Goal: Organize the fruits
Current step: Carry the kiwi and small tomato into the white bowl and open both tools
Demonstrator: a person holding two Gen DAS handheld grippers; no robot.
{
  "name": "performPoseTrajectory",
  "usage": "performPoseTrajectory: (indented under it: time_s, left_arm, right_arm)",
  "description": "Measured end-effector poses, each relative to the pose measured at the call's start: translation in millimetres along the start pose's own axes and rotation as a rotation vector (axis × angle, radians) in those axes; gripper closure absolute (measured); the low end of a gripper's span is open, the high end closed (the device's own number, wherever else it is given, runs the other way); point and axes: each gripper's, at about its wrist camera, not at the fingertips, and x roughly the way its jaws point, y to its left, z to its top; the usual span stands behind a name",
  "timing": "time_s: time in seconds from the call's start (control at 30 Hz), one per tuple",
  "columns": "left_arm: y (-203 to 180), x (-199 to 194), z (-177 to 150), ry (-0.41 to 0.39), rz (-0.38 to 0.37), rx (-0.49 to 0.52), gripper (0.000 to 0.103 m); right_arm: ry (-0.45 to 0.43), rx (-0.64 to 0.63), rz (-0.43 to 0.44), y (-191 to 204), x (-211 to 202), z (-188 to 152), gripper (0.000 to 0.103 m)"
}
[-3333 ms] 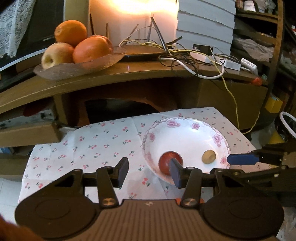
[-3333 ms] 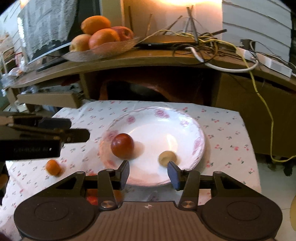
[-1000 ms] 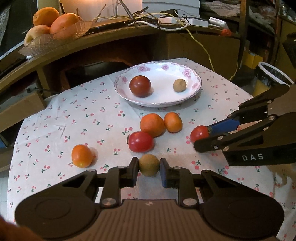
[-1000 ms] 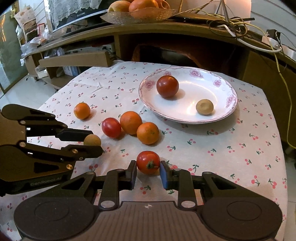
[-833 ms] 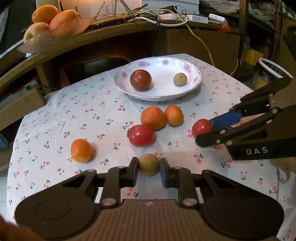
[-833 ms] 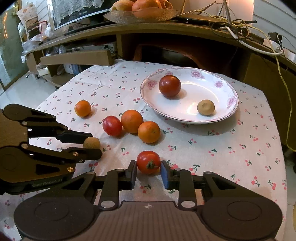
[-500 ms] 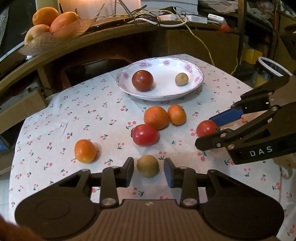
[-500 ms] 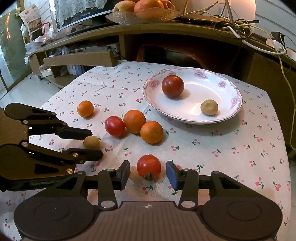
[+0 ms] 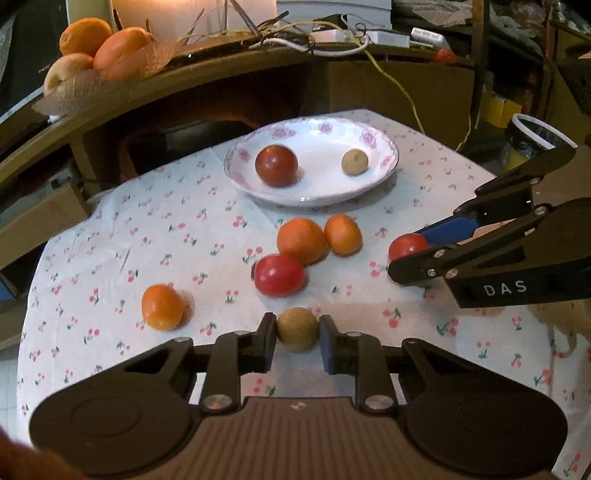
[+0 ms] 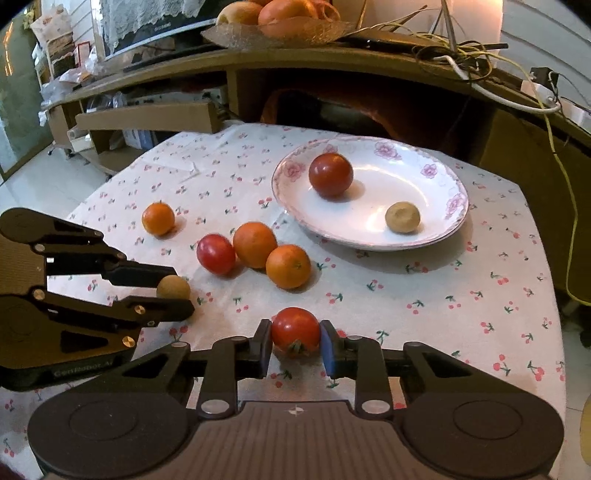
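My left gripper (image 9: 297, 341) is shut on a small brown fruit (image 9: 297, 329), low over the cherry-print cloth. My right gripper (image 10: 295, 345) is shut on a red tomato (image 10: 295, 331); it also shows in the left wrist view (image 9: 407, 246). A white flowered plate (image 9: 384, 173) holds a dark red tomato (image 9: 276, 165) and another brown fruit (image 9: 354, 161). On the cloth lie two oranges (image 9: 301, 240) (image 9: 342, 235), a red tomato (image 9: 280, 275) and a small orange (image 9: 161, 307) to the left.
A wooden shelf behind the table carries a glass dish of oranges and an apple (image 9: 92, 48) and tangled cables (image 9: 332, 33). A cardboard box (image 10: 147, 118) sits at the left, and a bin (image 9: 535, 136) stands at the right beyond the table edge.
Both grippers stood open around their fruit half a second ago; now each has closed on it, the left on the brown fruit, the right on the red tomato.
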Motion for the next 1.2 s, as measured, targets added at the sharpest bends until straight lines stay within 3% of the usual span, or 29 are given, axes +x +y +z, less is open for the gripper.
performPoseTrajectory:
  time_s: [0.3, 0.57, 0.87, 1.2]
  left_arm:
    - [3.5, 1.0, 39.5, -0.080, 0.014, -0.012, 0.073]
    - [7.0, 22.6, 82.3, -0.120, 0.021, -0.024, 0.073]
    - [11.2, 51.6, 87.7, -0.098, 0.000, -0.027, 0.073]
    - [14.5, 63.3, 90.2, -0.083, -0.009, -0.035, 0.070]
  right_arm:
    - [-0.085, 0.044, -0.035, -15.5, -11.8, 26.4, 0.075]
    - [-0.110, 0.098, -0.067, -34.6, 1.0, 53.3, 0.075]
    - [-0.059, 0.133, -0.075, -48.1, 23.7, 53.0, 0.075]
    - [-0.069, 0.145, -0.078, -57.4, 33.4, 56.0, 0.070]
